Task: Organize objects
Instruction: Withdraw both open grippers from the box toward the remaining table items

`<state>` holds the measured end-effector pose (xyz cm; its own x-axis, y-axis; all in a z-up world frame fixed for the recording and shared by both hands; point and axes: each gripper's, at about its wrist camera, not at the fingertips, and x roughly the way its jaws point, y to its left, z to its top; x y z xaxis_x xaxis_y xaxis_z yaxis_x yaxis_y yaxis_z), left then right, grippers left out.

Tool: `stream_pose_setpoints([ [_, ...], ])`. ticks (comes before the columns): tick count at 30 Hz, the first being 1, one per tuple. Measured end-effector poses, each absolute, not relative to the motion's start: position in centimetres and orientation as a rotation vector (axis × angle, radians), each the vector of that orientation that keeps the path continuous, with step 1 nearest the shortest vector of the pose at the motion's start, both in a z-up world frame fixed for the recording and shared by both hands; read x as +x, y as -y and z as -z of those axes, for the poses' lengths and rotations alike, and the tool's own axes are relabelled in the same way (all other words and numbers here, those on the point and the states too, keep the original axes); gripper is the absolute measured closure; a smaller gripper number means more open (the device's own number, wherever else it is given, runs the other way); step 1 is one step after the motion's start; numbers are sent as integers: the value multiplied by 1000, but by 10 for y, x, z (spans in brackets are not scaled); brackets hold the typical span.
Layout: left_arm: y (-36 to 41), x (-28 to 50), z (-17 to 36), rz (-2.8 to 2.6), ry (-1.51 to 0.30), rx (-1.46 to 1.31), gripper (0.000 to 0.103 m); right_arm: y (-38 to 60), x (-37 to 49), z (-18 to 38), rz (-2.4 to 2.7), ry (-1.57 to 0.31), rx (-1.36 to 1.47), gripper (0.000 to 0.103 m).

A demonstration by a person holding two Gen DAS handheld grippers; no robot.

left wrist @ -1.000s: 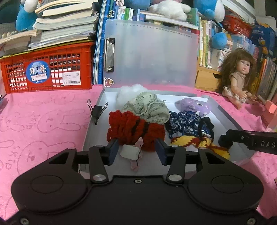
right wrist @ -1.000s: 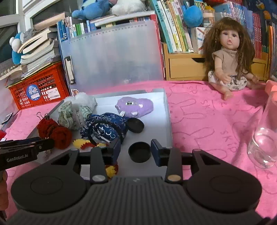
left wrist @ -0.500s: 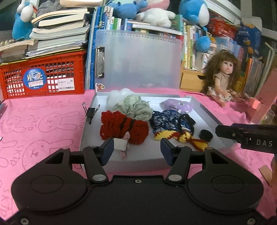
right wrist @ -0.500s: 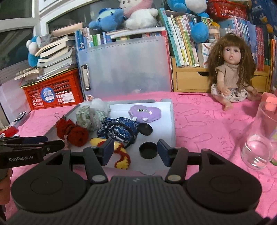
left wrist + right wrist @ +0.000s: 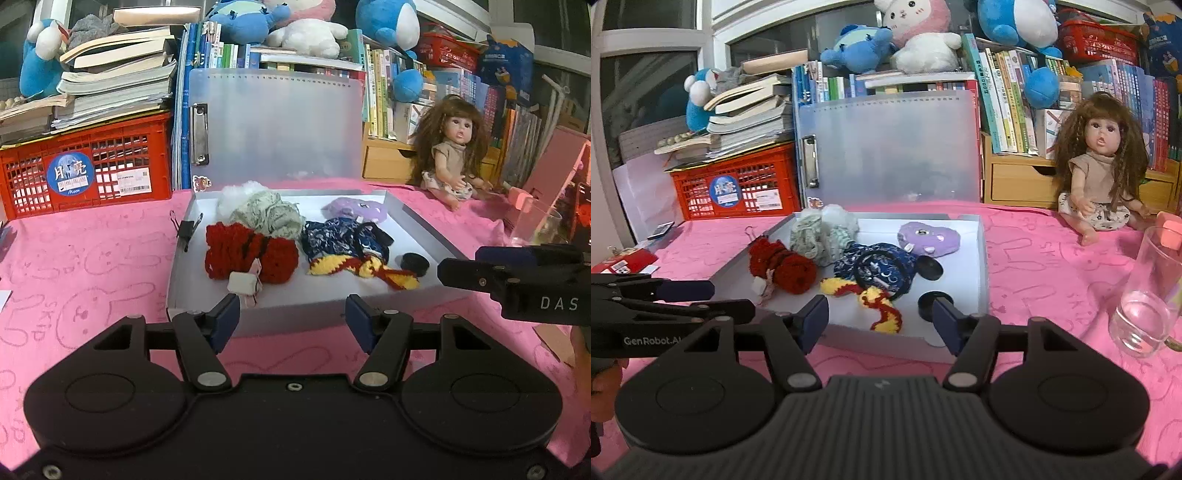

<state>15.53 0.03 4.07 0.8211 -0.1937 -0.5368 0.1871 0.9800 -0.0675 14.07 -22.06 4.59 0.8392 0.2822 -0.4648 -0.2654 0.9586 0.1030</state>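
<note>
**A:** Why are both your grippers parked at the near edge of the box (image 5: 207,317)?

**B:** You hold the left gripper (image 5: 291,323) and the right gripper (image 5: 879,319) with fingers spread wide and nothing between them, just short of the box wall. My guess is you're between picks.

**A:** And what's inside?

**B:** Your box holds a red knit piece (image 5: 251,253), a pale green cloth bundle (image 5: 269,216), a dark blue patterned cloth (image 5: 875,264), a yellow-and-red knit strip (image 5: 875,301), a purple plush (image 5: 929,238) and two black caps (image 5: 931,304). Its translucent lid (image 5: 273,125) stands open behind. A glass (image 5: 1148,295) sits outside, on the pink cloth (image 5: 1052,266).
</note>
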Motion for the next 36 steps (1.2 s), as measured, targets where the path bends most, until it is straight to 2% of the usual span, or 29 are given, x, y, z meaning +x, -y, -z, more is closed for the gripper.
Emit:
stream_pose_setpoints([
  [36, -8, 102, -5, 235, -644, -27, 41, 201, 88, -5, -414, -545, -54, 21],
])
